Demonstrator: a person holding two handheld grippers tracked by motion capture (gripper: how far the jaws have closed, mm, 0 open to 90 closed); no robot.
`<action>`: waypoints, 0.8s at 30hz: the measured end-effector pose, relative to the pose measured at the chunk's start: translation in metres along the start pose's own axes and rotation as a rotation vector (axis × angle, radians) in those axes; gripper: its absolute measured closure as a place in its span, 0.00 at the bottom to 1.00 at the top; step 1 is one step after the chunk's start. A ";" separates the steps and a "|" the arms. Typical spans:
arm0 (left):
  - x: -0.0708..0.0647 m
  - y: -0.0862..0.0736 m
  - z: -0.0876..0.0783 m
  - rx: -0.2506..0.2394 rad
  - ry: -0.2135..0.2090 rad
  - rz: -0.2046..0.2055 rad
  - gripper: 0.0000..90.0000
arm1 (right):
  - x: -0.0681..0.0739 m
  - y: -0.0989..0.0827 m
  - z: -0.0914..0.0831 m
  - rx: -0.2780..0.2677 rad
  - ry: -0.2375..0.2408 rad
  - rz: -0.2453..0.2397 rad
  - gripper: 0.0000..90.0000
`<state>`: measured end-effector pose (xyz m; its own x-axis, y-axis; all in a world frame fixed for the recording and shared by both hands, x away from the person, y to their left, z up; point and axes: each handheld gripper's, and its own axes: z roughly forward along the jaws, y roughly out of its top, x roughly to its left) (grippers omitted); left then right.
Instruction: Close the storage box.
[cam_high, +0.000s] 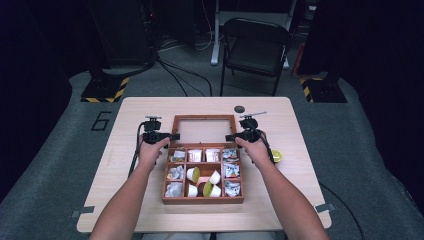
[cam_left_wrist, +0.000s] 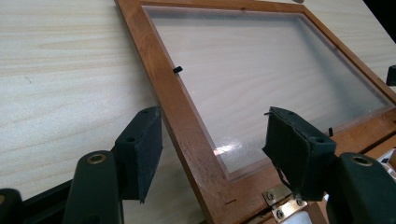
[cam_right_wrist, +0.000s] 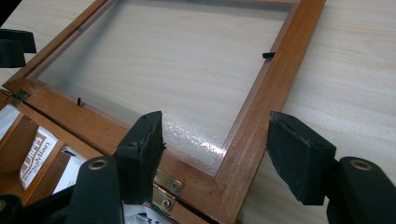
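Wooden box (cam_high: 203, 200) is sitting near the middle of the table (cam_high: 100, 200), toward its near edge, its compartments holding small white cups and wrapped packets. Its glass-paned lid (cam_high: 203, 131) is lying flat open on the table behind the box, hinged along the box's far edge and reaching toward the table's far edge. The left gripper (cam_high: 172, 136) is hovering at the lid's left rail near the hinge; in the left gripper view (cam_left_wrist: 212, 140) its jaws are standing apart, straddling the rail without pressing on it and holding nothing. The right gripper (cam_high: 231, 137) is doing likewise at the lid's right rail; in the right gripper view (cam_right_wrist: 215, 142) its jaws are parted either side of the rail, clear of the wood. A small yellow-green cup (cam_high: 276, 156) is resting near the table's right edge.
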<state>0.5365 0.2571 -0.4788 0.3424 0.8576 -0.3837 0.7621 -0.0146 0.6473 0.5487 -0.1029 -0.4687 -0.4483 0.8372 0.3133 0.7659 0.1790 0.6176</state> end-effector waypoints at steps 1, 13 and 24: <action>0.000 0.000 0.000 0.000 0.000 0.000 0.41 | 0.000 0.000 0.000 0.000 0.000 0.000 0.40; -0.001 -0.002 0.006 0.011 -0.028 -0.021 0.40 | -0.003 -0.001 0.003 0.012 0.007 0.030 0.39; 0.001 -0.004 0.011 0.034 -0.027 -0.029 0.36 | -0.006 -0.001 0.004 0.027 0.017 0.043 0.39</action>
<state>0.5401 0.2518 -0.4889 0.3345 0.8437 -0.4199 0.7899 -0.0081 0.6132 0.5523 -0.1058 -0.4746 -0.4225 0.8355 0.3513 0.7967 0.1576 0.5835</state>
